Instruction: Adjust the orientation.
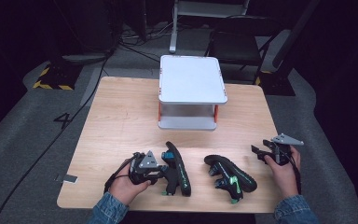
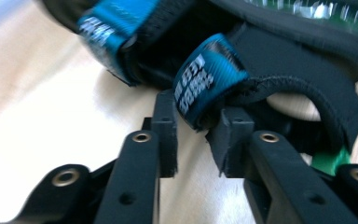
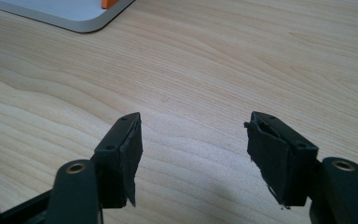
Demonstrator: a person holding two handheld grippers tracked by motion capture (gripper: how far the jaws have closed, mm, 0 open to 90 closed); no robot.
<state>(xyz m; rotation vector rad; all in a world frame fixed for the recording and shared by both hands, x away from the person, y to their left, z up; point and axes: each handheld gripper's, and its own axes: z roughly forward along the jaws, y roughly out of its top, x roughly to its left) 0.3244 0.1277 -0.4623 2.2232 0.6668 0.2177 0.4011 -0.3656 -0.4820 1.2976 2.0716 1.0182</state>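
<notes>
On the wooden table (image 1: 121,116) we see two black sandals lying near the front edge, and a white two-tier stand (image 1: 192,91) standing toward the far edge. The left sandal (image 1: 177,169) lies on its side with its blue straps turned toward our left gripper (image 1: 161,173), which sits just beside it. In the left gripper view the jaws are drawn in around one blue strap (image 2: 200,79): the strap's lower end sits between the two pads (image 2: 167,135), and the right pad touches it, while a sliver of table shows beside the left pad, so we cannot tell whether the grip is firm on both sides. The right sandal (image 1: 230,175), with green trim, lies well apart from our right gripper (image 1: 262,154), which is held near the table's right edge. In the right gripper view its jaws stand wide apart with nothing between them, bare wood beneath.
</notes>
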